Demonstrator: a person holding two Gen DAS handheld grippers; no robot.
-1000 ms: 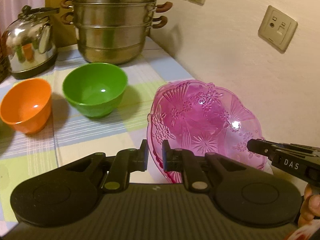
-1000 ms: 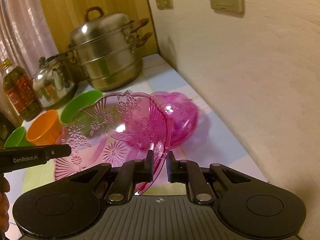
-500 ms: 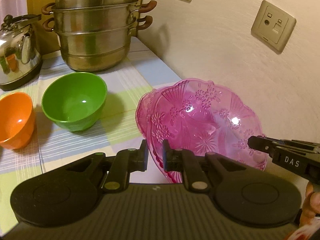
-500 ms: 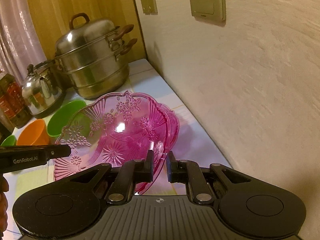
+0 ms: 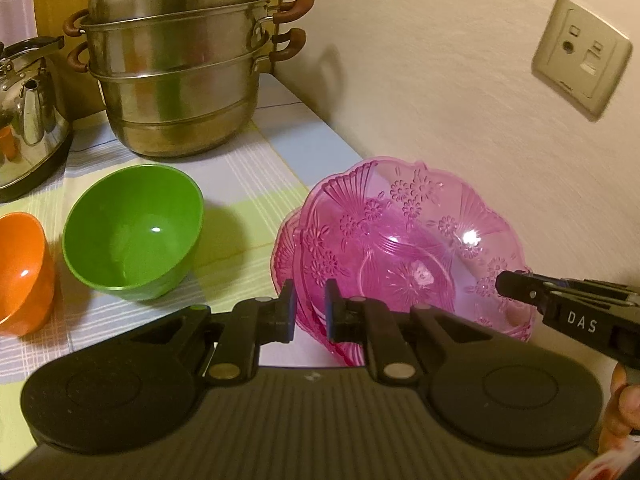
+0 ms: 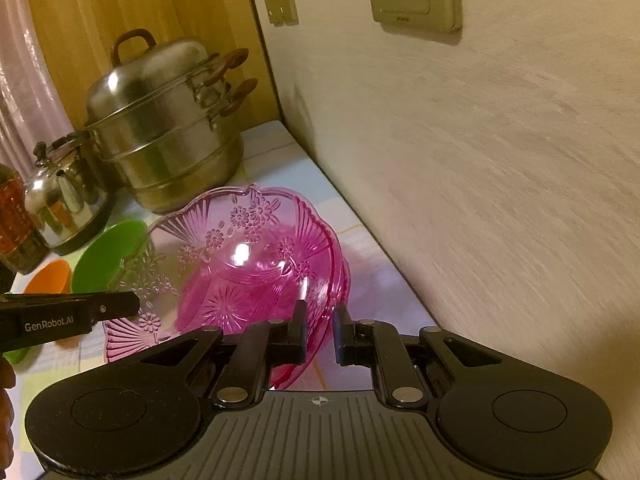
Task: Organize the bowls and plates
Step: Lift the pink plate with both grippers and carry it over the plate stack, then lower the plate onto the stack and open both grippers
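While the left gripper [image 5: 310, 310] clamps the near rim of the pink patterned bowl [image 5: 404, 248], the right gripper [image 6: 320, 330] pinches the opposite rim, so the bowl hangs tilted between both. It sits nested just inside a 2nd pink bowl [image 5: 284, 252] on the striped cloth [image 5: 248, 184] beside the wall. To the left stand a green bowl [image 5: 132, 232] and an orange bowl [image 5: 20, 272], with a steel steamer pot [image 5: 176, 76] and kettle [image 5: 28, 116] behind.
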